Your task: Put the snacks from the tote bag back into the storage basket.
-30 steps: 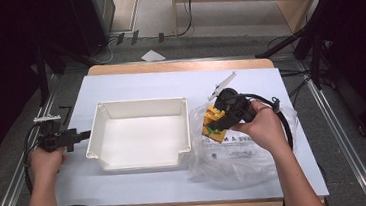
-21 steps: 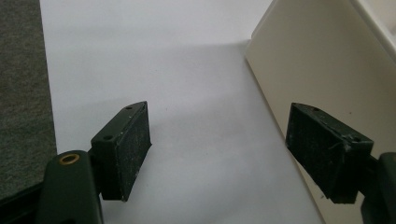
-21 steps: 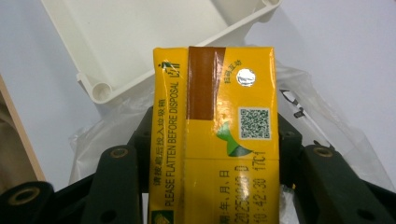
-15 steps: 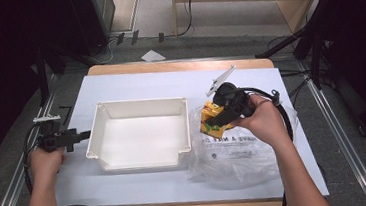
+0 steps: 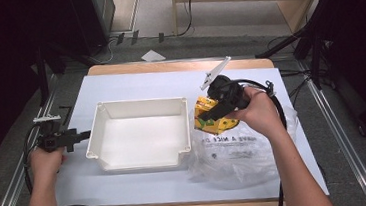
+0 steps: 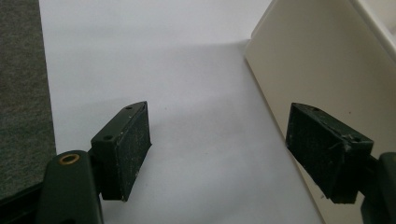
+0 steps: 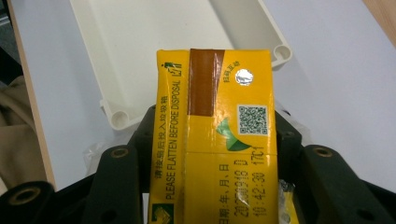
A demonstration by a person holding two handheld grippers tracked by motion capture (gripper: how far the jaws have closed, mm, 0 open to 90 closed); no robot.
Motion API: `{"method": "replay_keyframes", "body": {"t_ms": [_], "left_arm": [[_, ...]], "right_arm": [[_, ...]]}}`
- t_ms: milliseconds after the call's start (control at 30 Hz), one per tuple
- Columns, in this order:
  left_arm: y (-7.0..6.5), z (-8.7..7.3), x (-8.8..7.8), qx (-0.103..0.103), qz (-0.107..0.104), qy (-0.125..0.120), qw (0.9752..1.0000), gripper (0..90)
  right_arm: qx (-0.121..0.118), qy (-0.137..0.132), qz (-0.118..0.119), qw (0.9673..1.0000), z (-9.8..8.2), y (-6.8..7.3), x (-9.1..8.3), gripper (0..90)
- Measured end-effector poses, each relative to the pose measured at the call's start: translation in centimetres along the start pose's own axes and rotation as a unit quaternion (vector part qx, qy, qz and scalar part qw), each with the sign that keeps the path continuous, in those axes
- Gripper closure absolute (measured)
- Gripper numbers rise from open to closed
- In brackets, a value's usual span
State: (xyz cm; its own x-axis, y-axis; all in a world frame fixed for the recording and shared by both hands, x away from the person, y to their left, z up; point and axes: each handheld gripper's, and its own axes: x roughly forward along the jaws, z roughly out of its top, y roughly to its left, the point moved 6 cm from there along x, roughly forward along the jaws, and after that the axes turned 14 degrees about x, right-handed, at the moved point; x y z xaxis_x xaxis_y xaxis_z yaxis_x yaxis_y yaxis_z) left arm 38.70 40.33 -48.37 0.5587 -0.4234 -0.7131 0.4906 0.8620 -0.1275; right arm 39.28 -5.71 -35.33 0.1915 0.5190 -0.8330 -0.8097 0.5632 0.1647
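A yellow drink carton (image 5: 211,119) with a brown strip and a QR code (image 7: 219,140) is held off the table, my right gripper (image 5: 207,116) shut on its two sides. It hangs just right of the white tray (image 5: 141,159), over the edge of a clear plastic bag (image 5: 235,153). In the right gripper view the tray's corner (image 7: 116,116) lies beyond the carton. My left gripper (image 5: 81,136) rests on the white table sheet at the tray's left wall, jaws open with nothing between its pads (image 6: 133,144).
The tray's inside holds nothing. The crumpled plastic bag spreads over the front right of the table. A cable (image 5: 278,109) loops behind the right hand. A wooden table edge (image 5: 167,65) runs along the far side, with grey floor beyond.
My right gripper has lifted the carton a little and carried it slightly toward the far side. The left hand and the tray have stayed put.
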Motion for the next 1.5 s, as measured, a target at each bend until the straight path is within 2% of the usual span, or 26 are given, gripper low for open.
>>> {"method": "replay_keyframes", "body": {"t_ms": [267,1267,1500], "left_arm": [[0.1,0.0,0.0,-0.001,0.0,0.0,1.0,23.3],[0.1,0.0,0.0,-0.002,-0.001,-0.004,1.0,23.4],[0.1,0.0,-0.1,-0.003,0.0,-0.005,1.0,23.3]], "right_arm": [[-0.009,-0.006,0.009,0.9999,1.3,0.2,0.6,52.7],[-0.009,-0.016,0.013,0.9998,5.1,0.2,1.6,53.1],[-0.008,-0.013,0.013,0.9998,6.0,0.2,2.4,53.0]]}}
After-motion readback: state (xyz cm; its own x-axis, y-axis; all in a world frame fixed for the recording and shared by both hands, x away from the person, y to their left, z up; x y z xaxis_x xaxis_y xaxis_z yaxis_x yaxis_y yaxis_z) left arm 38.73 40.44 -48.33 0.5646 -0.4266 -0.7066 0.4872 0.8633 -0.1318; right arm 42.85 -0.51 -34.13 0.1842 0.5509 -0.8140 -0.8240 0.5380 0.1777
